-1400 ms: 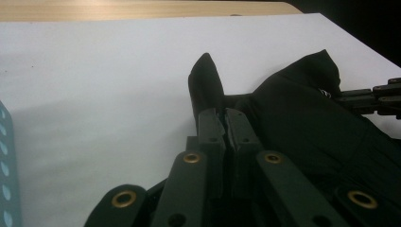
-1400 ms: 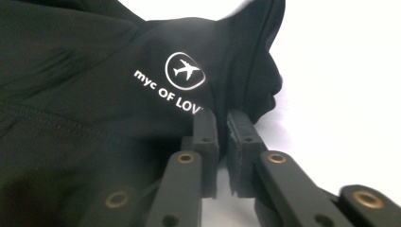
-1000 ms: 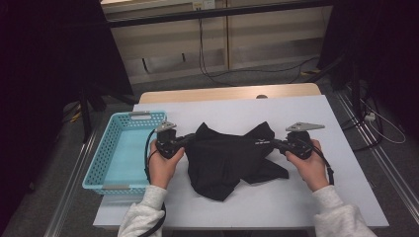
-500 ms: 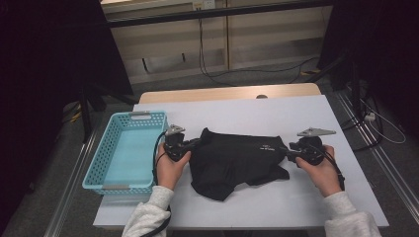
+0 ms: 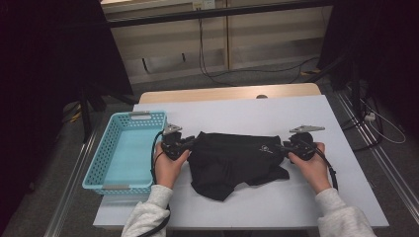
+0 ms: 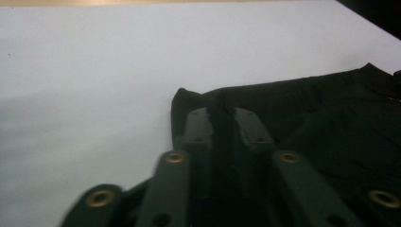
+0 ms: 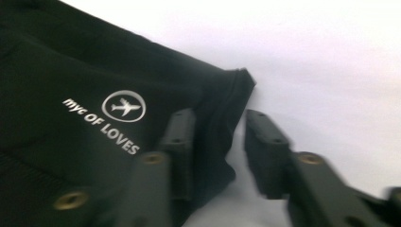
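The black fabric garment [image 5: 237, 160] lay spread on the white bench [image 5: 247, 111], just right of the light-blue plastic basket [image 5: 126, 148]. The left gripper [image 6: 221, 124] had just been opening, its jaws slack about the cloth's left corner; the right gripper [image 7: 218, 142] had just been closing, jaws parted astride the right corner without pinching. A premature lift would likely have dropped either corner and bunched the cloth. Open bench lay far and near; the basket's rim crowded the left hand [image 5: 168, 165].
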Demonstrator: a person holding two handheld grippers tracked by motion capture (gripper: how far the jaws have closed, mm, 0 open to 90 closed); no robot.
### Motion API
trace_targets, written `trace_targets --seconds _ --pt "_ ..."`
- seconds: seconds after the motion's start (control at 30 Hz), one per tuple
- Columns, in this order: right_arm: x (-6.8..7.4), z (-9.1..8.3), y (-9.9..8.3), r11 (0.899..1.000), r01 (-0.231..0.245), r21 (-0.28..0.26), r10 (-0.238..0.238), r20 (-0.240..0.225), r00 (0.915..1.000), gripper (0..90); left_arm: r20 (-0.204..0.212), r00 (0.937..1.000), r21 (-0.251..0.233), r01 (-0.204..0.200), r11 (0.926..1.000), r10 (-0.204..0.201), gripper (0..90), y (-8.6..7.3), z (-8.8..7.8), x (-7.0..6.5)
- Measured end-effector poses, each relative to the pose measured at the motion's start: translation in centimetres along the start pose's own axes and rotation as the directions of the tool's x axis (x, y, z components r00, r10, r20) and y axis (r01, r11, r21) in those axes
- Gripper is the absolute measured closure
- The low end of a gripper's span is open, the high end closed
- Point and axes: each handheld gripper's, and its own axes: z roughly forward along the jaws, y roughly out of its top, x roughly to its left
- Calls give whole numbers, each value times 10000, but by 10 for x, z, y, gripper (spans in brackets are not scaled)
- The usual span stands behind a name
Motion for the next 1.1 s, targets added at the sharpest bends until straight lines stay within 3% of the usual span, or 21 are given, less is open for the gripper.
trace_targets --seconds 0.1,0.23,0.4,0.47,0.53,0.73,0.8,0.83,1.0,1.1 --pt "-3 -1 0 9999 102 14 -102 -137 9999 787 -90 10000 23 39 10000 -38 541 -1 3 0" --pt "-5 1 -1 9994 257 248 -247 -389 9989 829 -353 9993 17 -112 9999 113 400 -1 5 1" --pt "-15 -5 1 9995 31 -327 -33 -81 10000 850 -403 9992 42 -39 10000 41 367 -1 11 1" --pt "-19 -5 1 9987 182 -469 -163 400 9991 846 -444 9990 105 -35 9999 40 367 -2 14 1" --pt "-22 -1 -1 9996 218 -204 -208 503 9985 842 -465 9989 192 -2 9998 11 369 -2 18 1" --pt "-25 2 -2 9999 105 -134 -95 738 9972 761 -638 9980 488 33 9988 -2 416 -1 27 5" --pt "-25 1 -2 9998 109 -168 -96 741 9972 759 -637 9979 651 172 9977 -131 447 -3 30 7" --pt "-25 1 -2 9998 126 -157 -114 711 9974 800 -644 9979 813 170 9965 -118 457 -3 31 8" --pt "-23 3 -2 9992 400 -15 -398 592 9974 864 -620 9977 1042 346 9939 -282 593 -6 36 10" --pt "-24 3 -2 9997 248 -37 -245 498 9985 869 -516 9982 1056 368 9937 -314 727 -5 39 9"
